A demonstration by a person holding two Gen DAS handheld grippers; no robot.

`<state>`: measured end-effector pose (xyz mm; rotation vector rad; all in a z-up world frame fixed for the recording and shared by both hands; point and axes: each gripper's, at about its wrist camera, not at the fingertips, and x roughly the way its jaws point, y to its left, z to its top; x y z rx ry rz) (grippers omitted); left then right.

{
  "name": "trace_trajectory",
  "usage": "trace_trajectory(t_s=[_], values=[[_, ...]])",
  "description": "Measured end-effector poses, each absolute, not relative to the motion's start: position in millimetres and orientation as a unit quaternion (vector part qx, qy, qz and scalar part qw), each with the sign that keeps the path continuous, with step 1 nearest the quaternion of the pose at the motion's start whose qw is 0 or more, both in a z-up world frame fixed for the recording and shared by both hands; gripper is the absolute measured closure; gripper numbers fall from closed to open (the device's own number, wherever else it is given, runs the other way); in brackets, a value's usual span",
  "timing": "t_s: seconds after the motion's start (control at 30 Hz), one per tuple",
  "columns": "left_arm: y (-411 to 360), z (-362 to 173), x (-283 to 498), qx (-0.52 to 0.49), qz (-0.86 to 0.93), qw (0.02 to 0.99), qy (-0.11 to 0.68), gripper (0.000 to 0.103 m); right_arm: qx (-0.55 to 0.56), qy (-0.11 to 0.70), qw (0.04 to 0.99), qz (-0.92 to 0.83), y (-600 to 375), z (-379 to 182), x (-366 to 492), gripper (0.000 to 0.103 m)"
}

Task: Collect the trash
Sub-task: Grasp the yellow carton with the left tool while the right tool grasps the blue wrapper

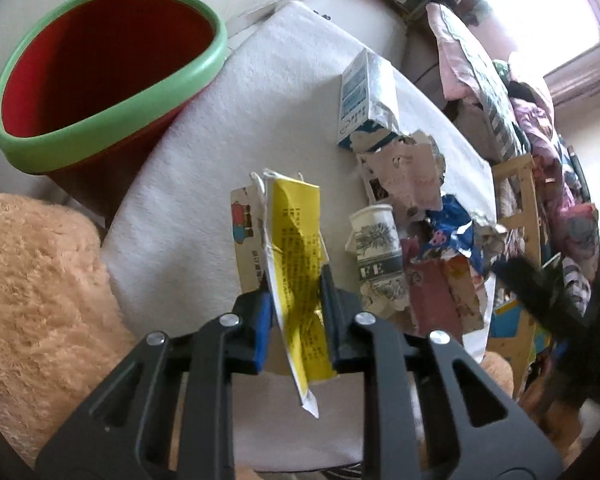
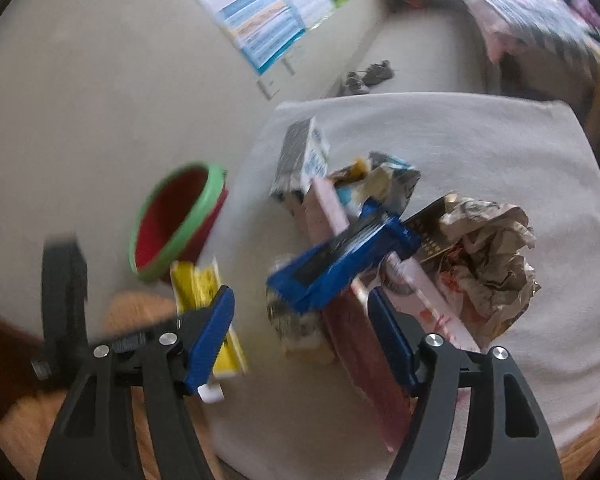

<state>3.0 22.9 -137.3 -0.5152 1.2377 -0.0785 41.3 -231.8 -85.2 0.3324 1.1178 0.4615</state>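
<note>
My left gripper (image 1: 294, 280) is shut on a yellow paper wrapper (image 1: 296, 248) and holds it above the white cloth-covered table (image 1: 204, 168). The red bin with a green rim (image 1: 112, 64) stands beyond the table's left edge; it also shows in the right wrist view (image 2: 176, 224). A trash pile lies on the table: a blue-white carton (image 1: 360, 100), a paper cup (image 1: 376, 236), torn wrappers (image 1: 440, 240). My right gripper (image 2: 302, 320) is open and hovers over a blue wrapper (image 2: 340, 256), a pink box (image 2: 328, 208) and crumpled paper (image 2: 488, 256). The yellow wrapper (image 2: 198, 284) shows at its left.
A fluffy beige plush (image 1: 32, 300) lies at the left beside the table. A wooden chair (image 1: 520, 200) and piled bedding (image 1: 500, 80) stand at the right. A poster (image 2: 268, 12) hangs on the far wall.
</note>
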Motion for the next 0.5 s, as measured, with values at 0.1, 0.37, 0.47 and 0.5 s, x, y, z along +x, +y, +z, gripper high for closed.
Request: trace_trajectory(t_s=[0.1, 0.37, 0.47, 0.5], values=[[23, -150, 4, -0.249, -0.033, 0.765, 0.593, 0.082, 0.183, 0.541, 0.794, 0.207, -234, -91, 57, 0.043], [12, -152, 0, -0.251, -0.037, 0.761, 0.597, 0.055, 0.195, 0.566, 0.773, 0.21, -225, -108, 62, 0.074], [4, -157, -1, -0.239, -0.039, 0.758, 0.606, 0.055, 0.191, 0.555, 0.782, 0.212, -227, -104, 59, 0.087], [2, -159, -1, -0.236, -0.042, 0.755, 0.61, 0.055, 0.189, 0.55, 0.785, 0.213, -228, -101, 58, 0.092]])
